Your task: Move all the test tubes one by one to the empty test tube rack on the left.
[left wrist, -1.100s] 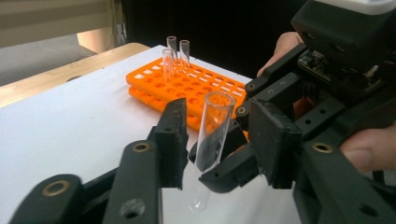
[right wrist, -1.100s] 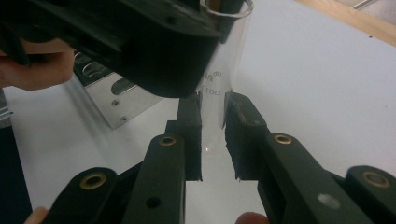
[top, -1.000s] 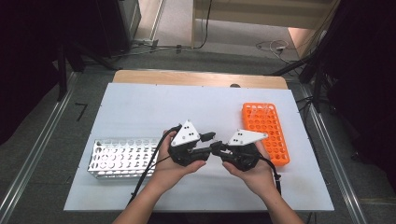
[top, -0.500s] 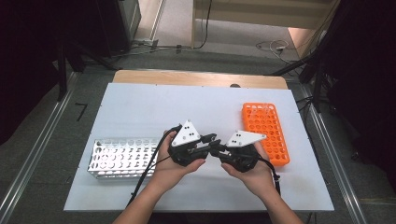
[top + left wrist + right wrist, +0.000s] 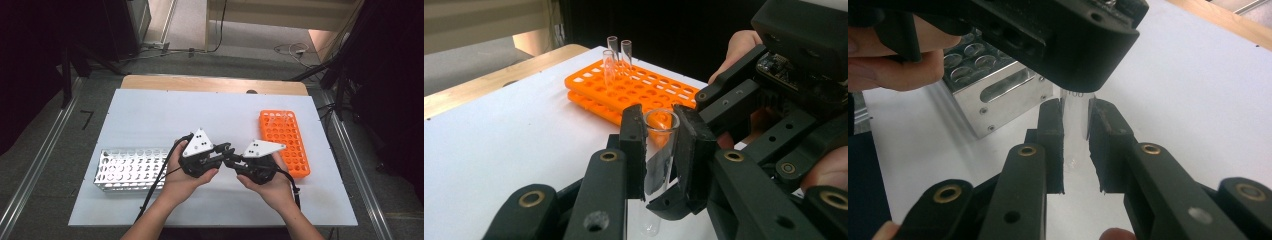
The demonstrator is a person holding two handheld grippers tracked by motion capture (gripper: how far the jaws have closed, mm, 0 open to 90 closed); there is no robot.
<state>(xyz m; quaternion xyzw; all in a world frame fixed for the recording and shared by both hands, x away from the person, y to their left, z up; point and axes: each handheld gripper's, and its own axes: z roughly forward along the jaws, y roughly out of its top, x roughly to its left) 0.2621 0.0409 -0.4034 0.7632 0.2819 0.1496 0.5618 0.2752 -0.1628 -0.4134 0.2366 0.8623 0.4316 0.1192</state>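
Left claw (image 5: 658, 145) has just closed on the test tube (image 5: 659, 131), which right claw (image 5: 1075, 145) also clamps.

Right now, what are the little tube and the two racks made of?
The tube looks like clear glass or plastic: you see right through it. The orange rack seems plastic, matte and brightly colored. The silver rack looks like metal, shiny with screws at its end.
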